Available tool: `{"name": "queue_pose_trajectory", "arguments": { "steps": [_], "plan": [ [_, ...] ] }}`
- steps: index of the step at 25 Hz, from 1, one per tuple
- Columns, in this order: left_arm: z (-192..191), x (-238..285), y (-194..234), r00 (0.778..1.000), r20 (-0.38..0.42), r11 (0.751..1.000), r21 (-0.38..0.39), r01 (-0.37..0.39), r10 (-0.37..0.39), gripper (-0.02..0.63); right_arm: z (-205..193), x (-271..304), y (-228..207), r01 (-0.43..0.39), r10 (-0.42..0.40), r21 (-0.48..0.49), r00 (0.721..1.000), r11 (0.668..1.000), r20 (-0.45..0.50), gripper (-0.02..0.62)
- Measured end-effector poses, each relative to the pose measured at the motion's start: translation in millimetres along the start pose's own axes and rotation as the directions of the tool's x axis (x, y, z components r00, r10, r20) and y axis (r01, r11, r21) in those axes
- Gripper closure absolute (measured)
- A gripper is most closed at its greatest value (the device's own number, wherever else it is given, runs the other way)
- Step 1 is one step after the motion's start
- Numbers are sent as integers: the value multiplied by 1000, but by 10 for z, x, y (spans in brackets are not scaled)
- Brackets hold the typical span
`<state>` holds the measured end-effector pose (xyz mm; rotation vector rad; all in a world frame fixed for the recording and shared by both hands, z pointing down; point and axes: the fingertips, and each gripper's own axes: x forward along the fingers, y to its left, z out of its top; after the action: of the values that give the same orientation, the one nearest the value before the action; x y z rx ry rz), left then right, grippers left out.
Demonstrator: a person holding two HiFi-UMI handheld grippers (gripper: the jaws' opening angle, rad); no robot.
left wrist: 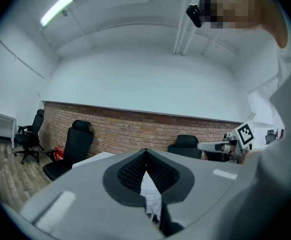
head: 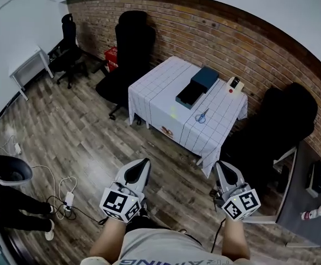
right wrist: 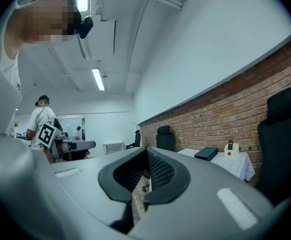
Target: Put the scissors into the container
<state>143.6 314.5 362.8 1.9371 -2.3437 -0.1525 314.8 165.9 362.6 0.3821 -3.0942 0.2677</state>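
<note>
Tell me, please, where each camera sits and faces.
Head view: on the person's head, steeply down at white checked-cloth table; forearms, left gripper, right gripper below.
Left gripper view: on that gripper, along shut jaws toward red brick wall; person's shirt at right.
Right gripper view: likewise, along that wall; person's shirt at left.
Shared: head and right gripper views both show the dark teal box on the table.

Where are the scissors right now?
In the head view the scissors lie on the white-clothed table, toward its right side, beside the near end of the dark box.
</note>
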Motion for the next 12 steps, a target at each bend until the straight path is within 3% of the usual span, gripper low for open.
{"name": "queue_pose_trajectory", "arguments": {
  "steps": [6,12],
  "plan": [
    [124,337,921,999,-19,999,20,43,-43,606,122,891,142,29,-29,3,998,1000,49,578],
    [128,511,1584,997,-43,998,7,70,-69,604,50,1501,218,95,-95,16,994,995,44,578]
  ]
}}
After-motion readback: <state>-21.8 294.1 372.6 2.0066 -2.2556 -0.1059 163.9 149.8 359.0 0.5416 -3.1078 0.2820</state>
